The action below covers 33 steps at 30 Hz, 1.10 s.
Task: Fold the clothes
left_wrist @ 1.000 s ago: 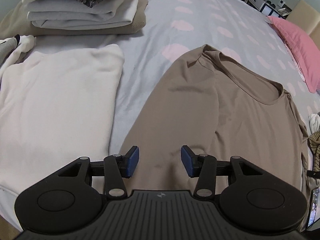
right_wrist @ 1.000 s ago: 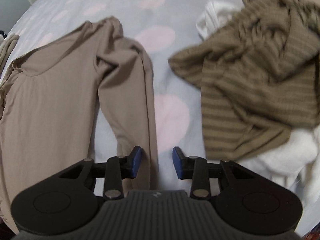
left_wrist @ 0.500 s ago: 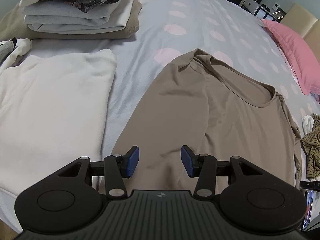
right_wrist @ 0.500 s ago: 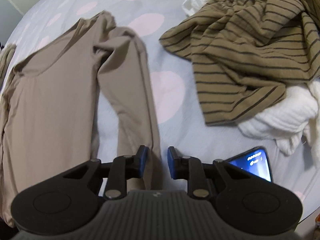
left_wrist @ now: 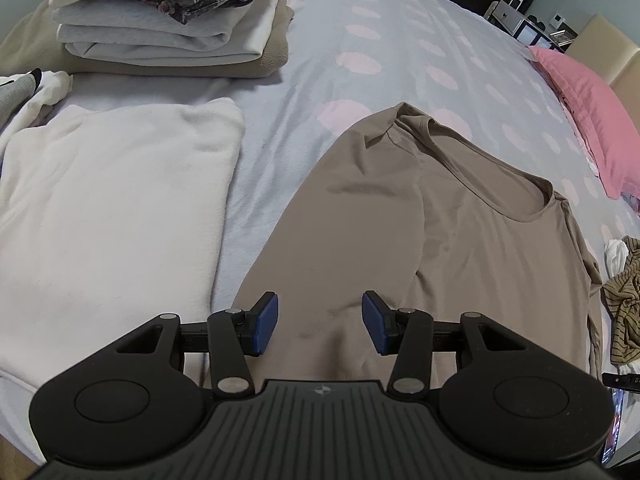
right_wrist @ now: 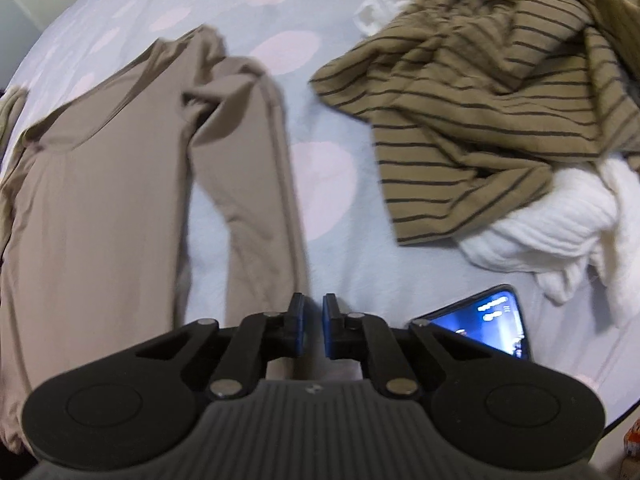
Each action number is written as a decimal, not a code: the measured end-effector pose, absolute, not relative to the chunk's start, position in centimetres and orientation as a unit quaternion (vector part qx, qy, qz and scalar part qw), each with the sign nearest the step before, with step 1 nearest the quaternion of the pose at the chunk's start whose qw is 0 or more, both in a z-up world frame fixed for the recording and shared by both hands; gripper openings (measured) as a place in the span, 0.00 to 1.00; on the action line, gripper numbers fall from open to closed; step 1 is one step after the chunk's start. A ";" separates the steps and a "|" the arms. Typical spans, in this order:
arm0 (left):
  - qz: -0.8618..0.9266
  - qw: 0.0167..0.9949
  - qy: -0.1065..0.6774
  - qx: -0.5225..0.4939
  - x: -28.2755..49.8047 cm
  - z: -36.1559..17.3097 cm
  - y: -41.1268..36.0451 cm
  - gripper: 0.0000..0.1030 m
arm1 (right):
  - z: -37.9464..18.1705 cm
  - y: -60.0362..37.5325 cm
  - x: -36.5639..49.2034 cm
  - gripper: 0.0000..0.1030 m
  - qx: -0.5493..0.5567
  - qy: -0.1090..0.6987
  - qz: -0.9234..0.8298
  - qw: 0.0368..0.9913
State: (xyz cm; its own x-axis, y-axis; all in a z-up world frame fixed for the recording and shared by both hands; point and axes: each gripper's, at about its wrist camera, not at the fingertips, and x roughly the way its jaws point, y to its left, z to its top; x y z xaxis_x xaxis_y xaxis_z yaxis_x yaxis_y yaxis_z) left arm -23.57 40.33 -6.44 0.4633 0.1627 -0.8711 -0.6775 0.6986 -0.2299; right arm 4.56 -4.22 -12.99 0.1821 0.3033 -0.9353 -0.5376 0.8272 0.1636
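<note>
Across both views I see the pale lavender bedsheet with pink dots (left_wrist: 392, 40), running out of frame on every side. On it, my task garment, the taupe long-sleeved knit top (left_wrist: 480, 248), lies flat with its neckline toward the far side; its hem is hidden behind my left gripper (left_wrist: 319, 329), and in the right view its sleeve (right_wrist: 260, 184) runs down toward my right gripper (right_wrist: 313, 333), where the cuff disappears behind the fingers. To the left lies a folded cream fleece garment (left_wrist: 108, 216), cut off at the frame edge, and beyond it a stack of folded clothes in cream, grey and floral fabric (left_wrist: 168, 20), its top cropped. A crumpled olive top with dark stripes (right_wrist: 480, 92) covers part of a white ribbed knit (right_wrist: 552, 224). A pink pillow (left_wrist: 592, 128) sits at the far right edge. A smartphone with a lit screen (right_wrist: 484, 324) is half hidden by the right gripper's frame.

My left jaws stand apart over the sleeve, pads clear of the cloth. My right jaws have just been closing and are nearly together; I cannot tell whether they pinch the cuff.
</note>
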 end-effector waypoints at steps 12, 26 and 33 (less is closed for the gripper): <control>0.265 0.803 0.452 -0.285 -23.5 -6.6 40.3 0.43 | -11.9 -4.4 4.6 0.01 -0.085 0.583 0.286 0.756; 0.271 0.796 0.456 -0.291 -23.1 -6.9 40.8 0.43 | -1.2 -5.7 14.1 0.01 -0.171 0.493 0.225 0.823; 0.284 0.788 0.460 -0.296 -22.9 -7.4 41.6 0.43 | 1.4 -5.2 19.3 0.01 -0.207 0.450 0.170 0.852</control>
